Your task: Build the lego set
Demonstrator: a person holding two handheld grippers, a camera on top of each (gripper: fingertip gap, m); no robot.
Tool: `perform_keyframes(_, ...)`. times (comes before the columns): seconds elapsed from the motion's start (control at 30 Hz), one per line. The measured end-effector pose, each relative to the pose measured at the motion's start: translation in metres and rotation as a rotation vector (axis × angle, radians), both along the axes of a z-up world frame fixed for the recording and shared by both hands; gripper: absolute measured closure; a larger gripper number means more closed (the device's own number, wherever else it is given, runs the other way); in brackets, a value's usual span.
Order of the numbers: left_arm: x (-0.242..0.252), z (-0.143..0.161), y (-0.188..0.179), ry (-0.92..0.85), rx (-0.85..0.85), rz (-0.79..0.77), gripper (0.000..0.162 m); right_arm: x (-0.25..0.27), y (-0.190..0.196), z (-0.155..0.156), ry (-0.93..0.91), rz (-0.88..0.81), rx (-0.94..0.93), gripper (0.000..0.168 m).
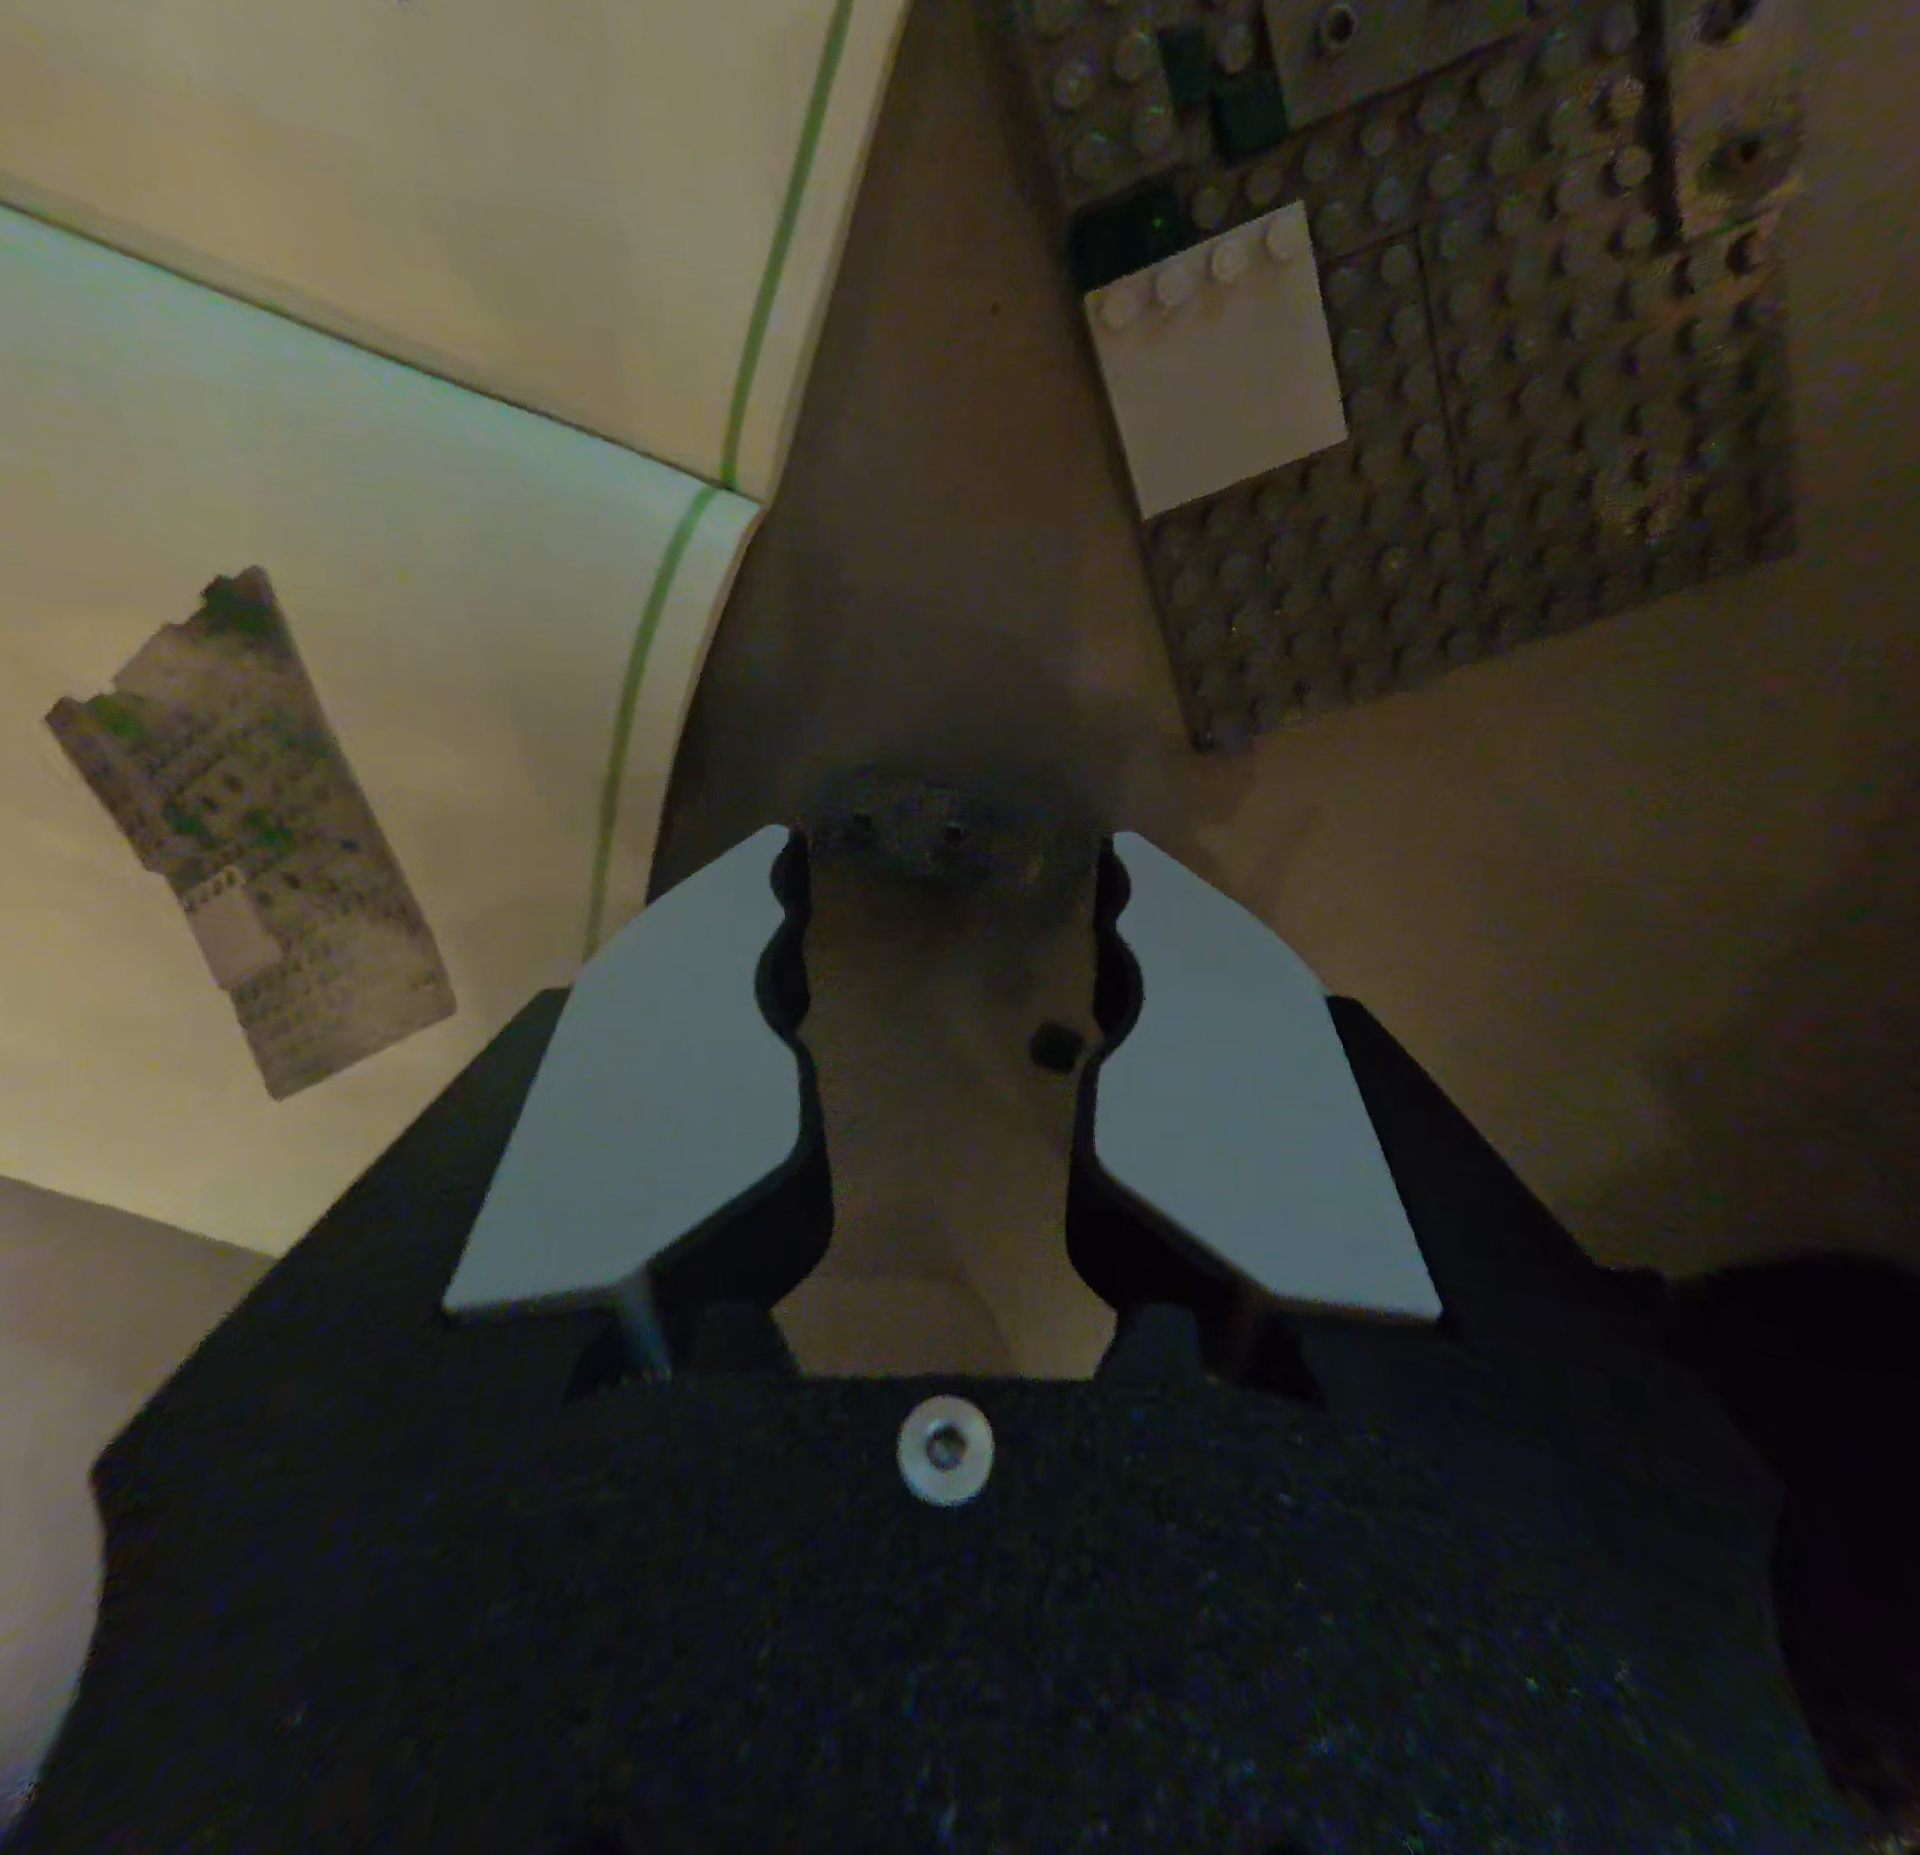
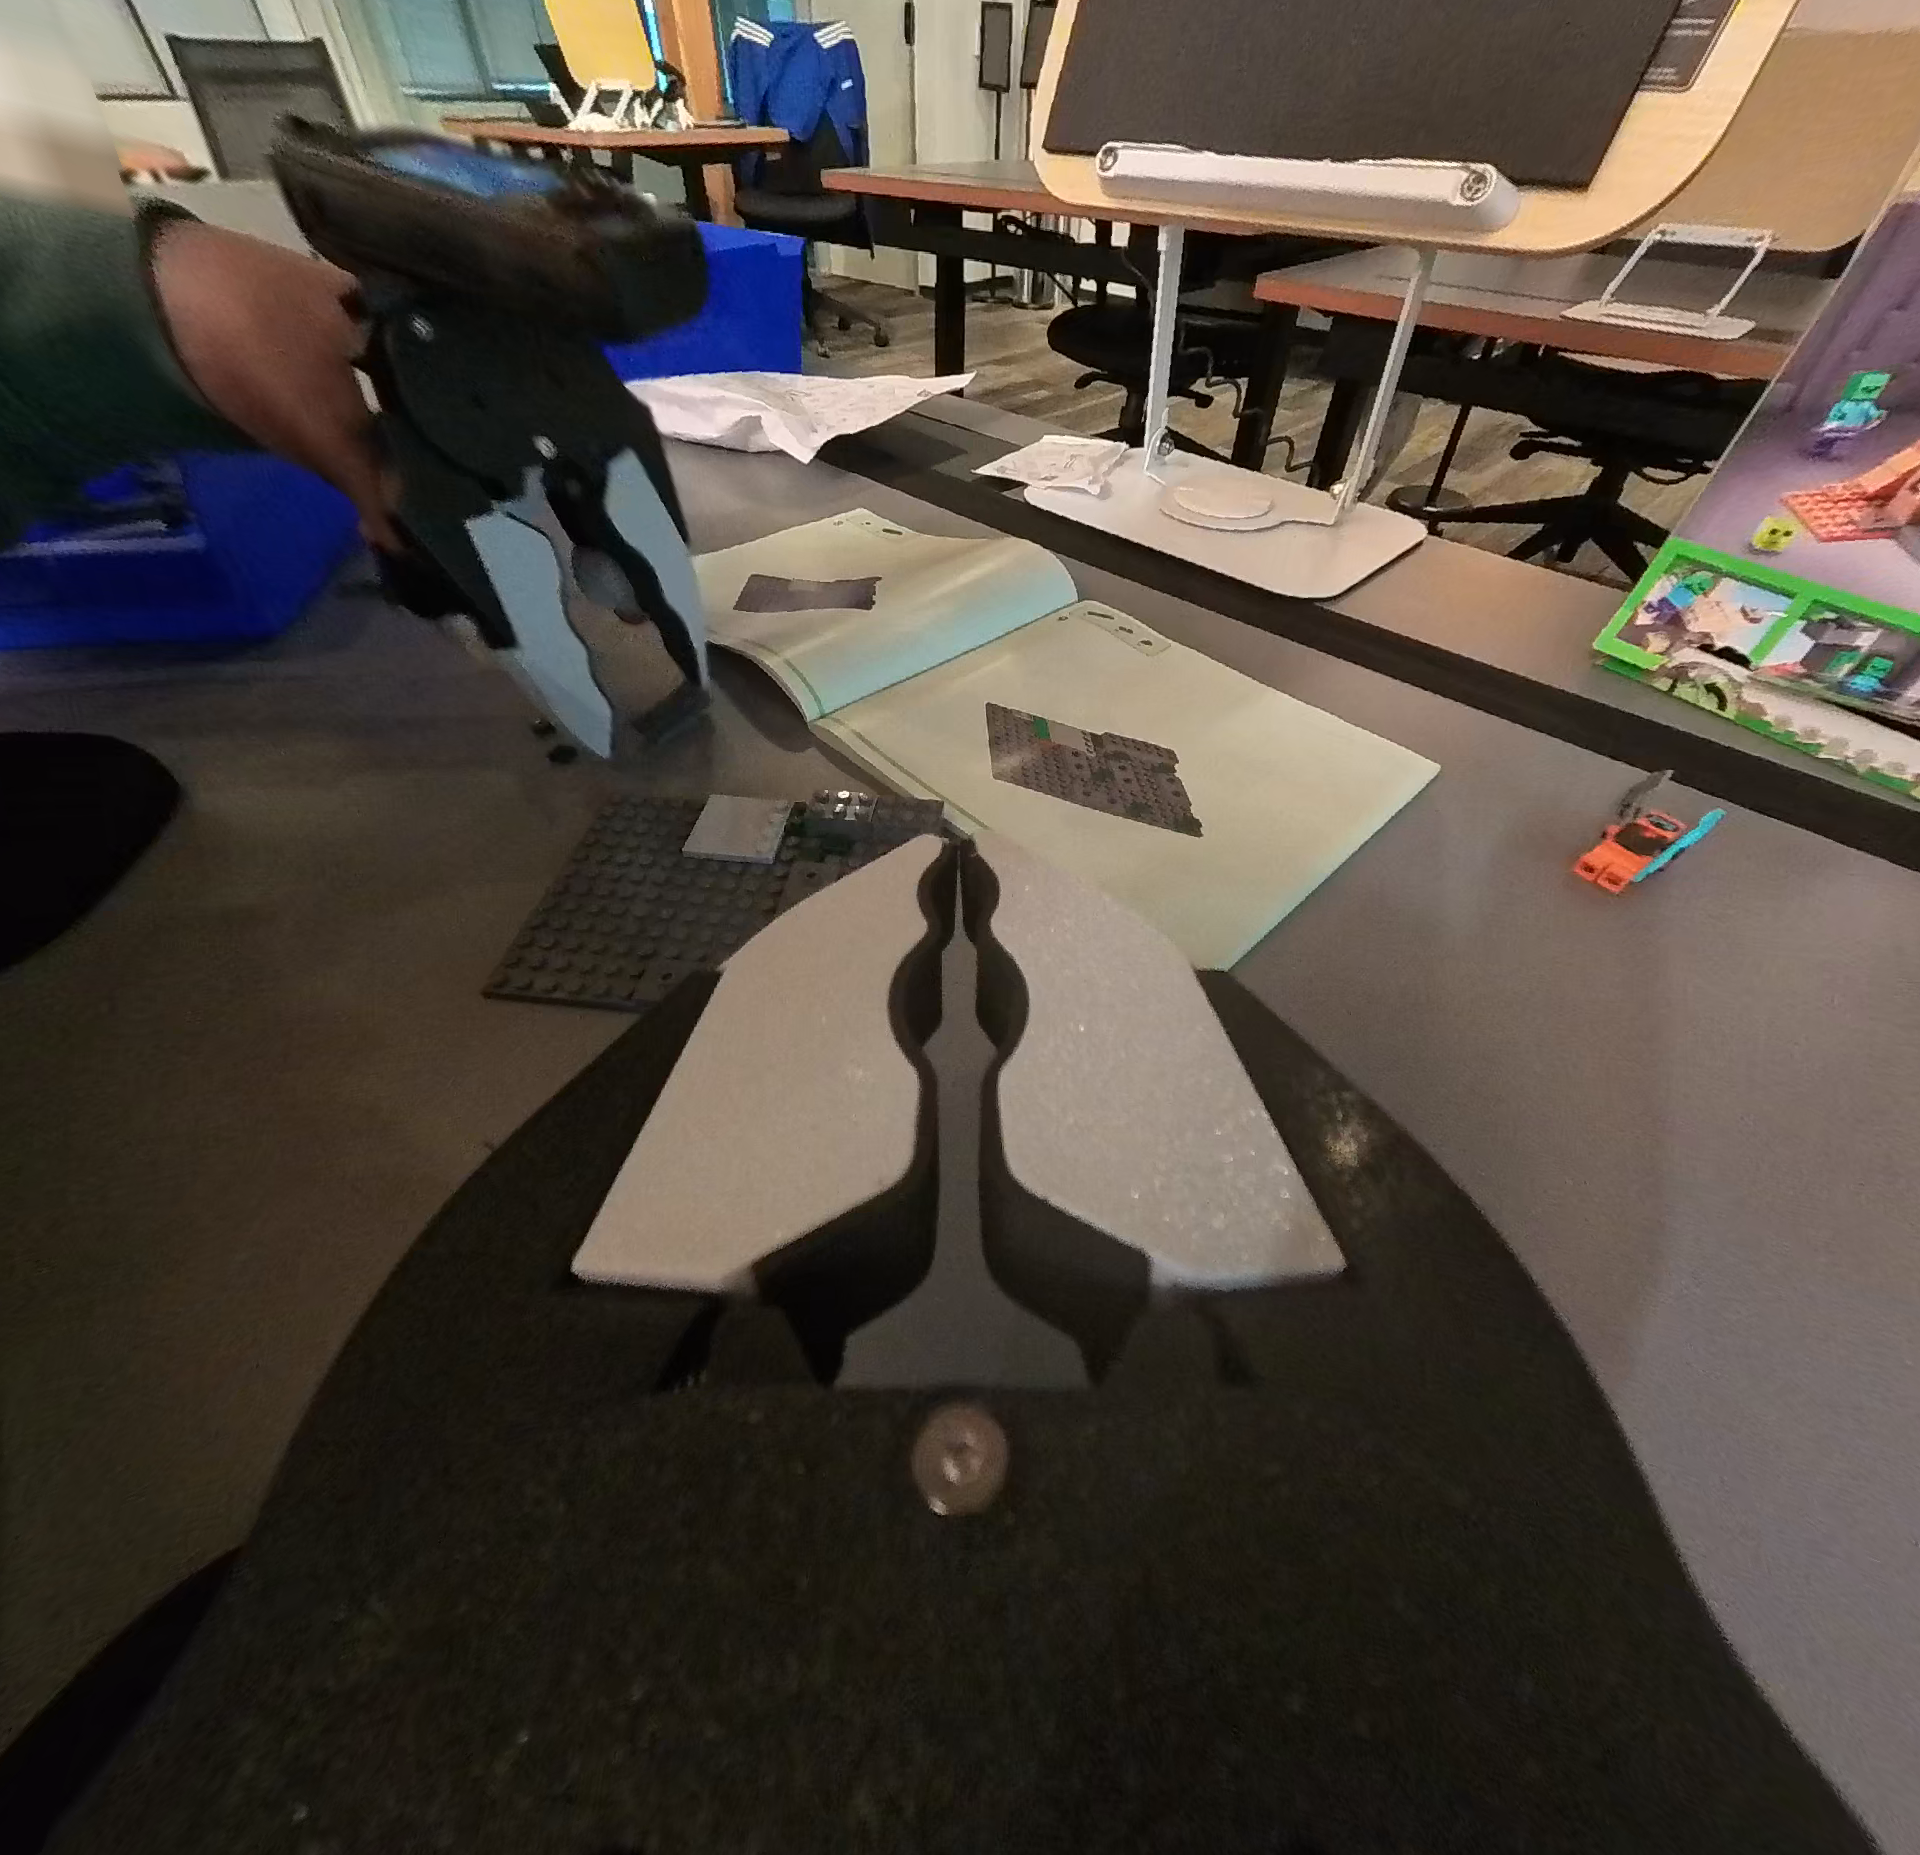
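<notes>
A dark grey studded baseplate (image 1: 1507, 506) lies on the table and carries a light grey tile (image 1: 1216, 371) and small green pieces (image 1: 1127, 221). My left gripper (image 1: 951, 849) points down at the table beside the baseplate. Its jaws stand closed on a small dark grey plate piece (image 1: 940, 834) that fills the gap between the tips. The left gripper also shows in the right wrist view (image 2: 639, 714), held by a hand. My right gripper (image 2: 956, 849) is shut and empty, just above the near right part of the baseplate (image 2: 644, 912). The open instruction booklet (image 2: 1039, 725) lies behind the baseplate.
A tiny black piece (image 1: 1055, 1047) lies on the table by my left fingers. An orange and teal piece (image 2: 1636, 839) and the set's box (image 2: 1787, 579) are at the right. A screen stand (image 2: 1247, 548) and blue bins (image 2: 156, 558) stand behind. About 25 cm separates my left fingertips from my right.
</notes>
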State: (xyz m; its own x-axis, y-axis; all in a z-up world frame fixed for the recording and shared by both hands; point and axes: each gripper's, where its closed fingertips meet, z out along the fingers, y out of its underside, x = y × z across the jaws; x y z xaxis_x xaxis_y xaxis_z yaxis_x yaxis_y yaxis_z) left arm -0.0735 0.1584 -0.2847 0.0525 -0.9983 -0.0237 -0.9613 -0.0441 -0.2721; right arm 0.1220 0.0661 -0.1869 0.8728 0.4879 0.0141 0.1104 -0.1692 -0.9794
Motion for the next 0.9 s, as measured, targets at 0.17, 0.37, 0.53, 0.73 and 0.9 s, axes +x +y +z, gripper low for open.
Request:
perform_keyframes(0.17, -0.01, 0.03, -0.013, -0.155, 0.022, 0.043, 0.112, -0.002, 0.0, -0.002, -0.005, 0.004, -0.005, 0.168)
perform_keyframes(0.37, -0.03, 0.055, -0.027, -0.347, 0.086, 0.164, 0.12, -0.006, 0.0, -0.004, -0.029, 0.015, -0.002, 0.168)
perform_keyframes(0.53, -0.037, 0.061, -0.035, -0.523, 0.181, 0.332, 0.14, -0.009, 0.001, -0.001, -0.035, 0.005, 0.019, 0.168)
perform_keyframes(0.73, -0.032, 0.056, -0.051, -0.567, 0.236, 0.482, 0.162, -0.018, 0.002, 0.003, -0.034, -0.024, 0.015, 0.168)
perform_keyframes(0.9, -0.03, 0.06, -0.057, -0.569, 0.287, 0.553, 0.162, -0.029, 0.0, 0.006, -0.029, -0.039, 0.007, 0.168)
